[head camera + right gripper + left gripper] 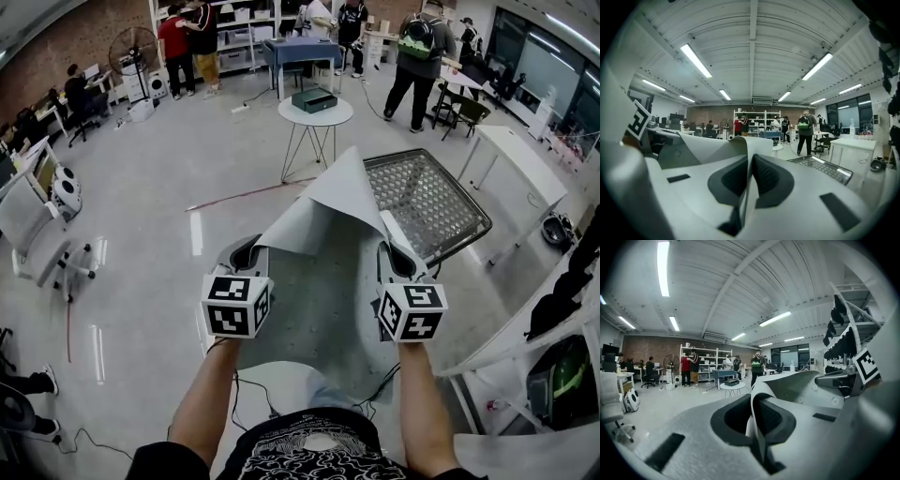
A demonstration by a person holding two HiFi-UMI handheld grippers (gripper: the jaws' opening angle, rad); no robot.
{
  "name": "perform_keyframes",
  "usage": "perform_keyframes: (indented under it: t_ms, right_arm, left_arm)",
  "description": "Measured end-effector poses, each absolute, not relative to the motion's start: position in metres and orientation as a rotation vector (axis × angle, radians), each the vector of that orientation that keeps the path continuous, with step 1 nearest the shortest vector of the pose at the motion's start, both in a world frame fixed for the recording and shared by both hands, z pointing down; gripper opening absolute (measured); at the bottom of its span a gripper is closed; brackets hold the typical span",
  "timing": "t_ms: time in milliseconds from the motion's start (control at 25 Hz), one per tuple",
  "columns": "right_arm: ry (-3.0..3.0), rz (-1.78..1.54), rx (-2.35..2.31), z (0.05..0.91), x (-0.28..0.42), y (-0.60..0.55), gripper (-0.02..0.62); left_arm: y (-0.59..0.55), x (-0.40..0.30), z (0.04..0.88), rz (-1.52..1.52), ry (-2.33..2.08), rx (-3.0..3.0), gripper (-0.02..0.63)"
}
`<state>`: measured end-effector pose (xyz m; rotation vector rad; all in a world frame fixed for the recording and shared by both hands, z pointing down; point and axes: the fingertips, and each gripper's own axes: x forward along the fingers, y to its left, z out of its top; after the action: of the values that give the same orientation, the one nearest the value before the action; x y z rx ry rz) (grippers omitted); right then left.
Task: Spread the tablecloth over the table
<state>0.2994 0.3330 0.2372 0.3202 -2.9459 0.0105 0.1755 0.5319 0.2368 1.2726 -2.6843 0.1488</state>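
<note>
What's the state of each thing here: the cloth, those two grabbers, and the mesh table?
tablecloth: held up in the air, slack and folded, not spread.
left gripper: fingers shut on the tablecloth.
right gripper: fingers shut on the tablecloth.
mesh table: bare, uncovered.

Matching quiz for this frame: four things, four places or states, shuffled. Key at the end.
Things:
1 tablecloth
2 mesh table
3 round table
4 fan

Places or states:
a bears a dark box
b by the brick wall, far left
c clamped in the left gripper and right gripper
d uncovered, ahead on the right

Pairs: 1-c, 2-d, 3-a, 4-b
</note>
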Motion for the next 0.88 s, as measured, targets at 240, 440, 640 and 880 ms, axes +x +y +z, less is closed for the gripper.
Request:
perform_keyframes:
  t_ms: [240,440,640,880]
  right_arm:
    - [-2.950,0.038,0.327,0.247,0.249,0.295,0.006]
    - [-2.958,0.065,0.332,0.247,0.196,0.247,0.006]
    - [-2.956,0.079,0.344,0.244,0.150,0.194,0.006]
    - [-2.948,0.075,0.380,0.240,0.102,0.131,0.006]
  left_arm:
    - [0.490,0.124,0.244,0.185,-2.668,1.288,0.009]
    - [0.440,0.071,0.240,0.213,-2.666,1.297,0.009]
    - [0.384,0.019,0.234,0.206,-2.667,1.303,0.009]
    - [0.314,-0.036,0.233,0.183,-2.652,1.342,0.009]
